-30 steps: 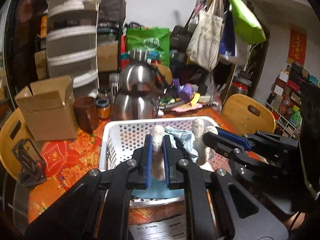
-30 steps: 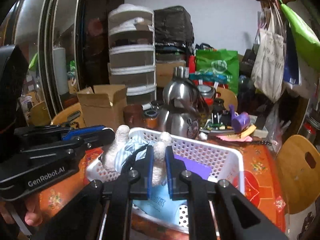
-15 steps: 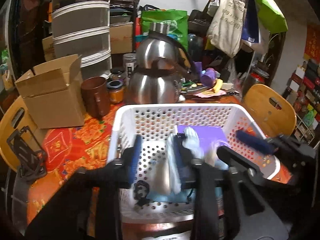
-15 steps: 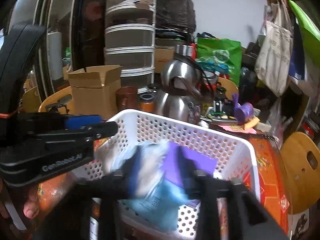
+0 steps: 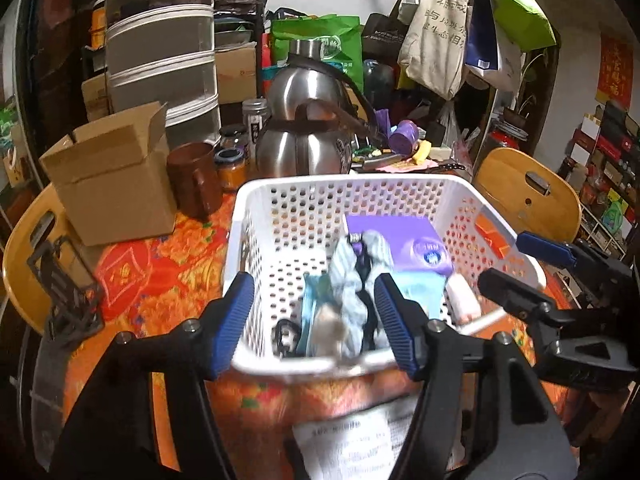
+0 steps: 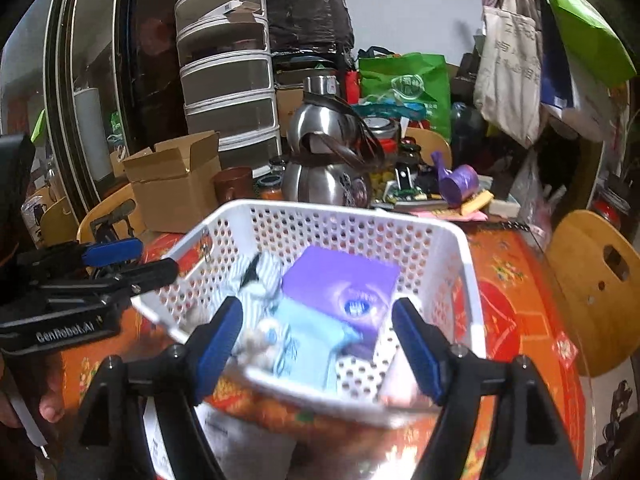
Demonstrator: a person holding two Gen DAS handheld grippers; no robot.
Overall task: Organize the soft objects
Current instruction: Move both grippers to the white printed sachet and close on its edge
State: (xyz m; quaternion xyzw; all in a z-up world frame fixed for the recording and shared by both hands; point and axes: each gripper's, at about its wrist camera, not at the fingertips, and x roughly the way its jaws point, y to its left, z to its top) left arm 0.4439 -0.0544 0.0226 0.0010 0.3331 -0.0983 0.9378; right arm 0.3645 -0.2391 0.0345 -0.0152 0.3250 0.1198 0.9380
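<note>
A white perforated basket (image 5: pixel 256 200) (image 6: pixel 452 236) stands on the orange patterned tablecloth. Inside lie a blue-and-white striped soft toy with cream limbs (image 5: pixel 352 280) (image 6: pixel 260 280), a purple tissue pack (image 5: pixel 404 240) (image 6: pixel 344 284) and a light blue pack (image 5: pixel 420 292) (image 6: pixel 304 340). My left gripper (image 5: pixel 314 320) is open and empty at the basket's near rim. My right gripper (image 6: pixel 318 340) is open and empty at the near rim too. The right gripper also shows at the right of the left wrist view (image 5: pixel 516 264).
A cardboard box (image 5: pixel 112 176), a brown mug (image 5: pixel 196 184) and a steel kettle (image 5: pixel 308 128) stand behind the basket. A printed paper (image 5: pixel 352 444) lies near me. Wooden chair backs (image 5: pixel 528 196) (image 6: pixel 596 280) flank the table. Drawers and hanging bags crowd the back.
Both grippers were shut on the toy's cream limbs above the basket. They have opened wide, and the toy has dropped into the basket.
</note>
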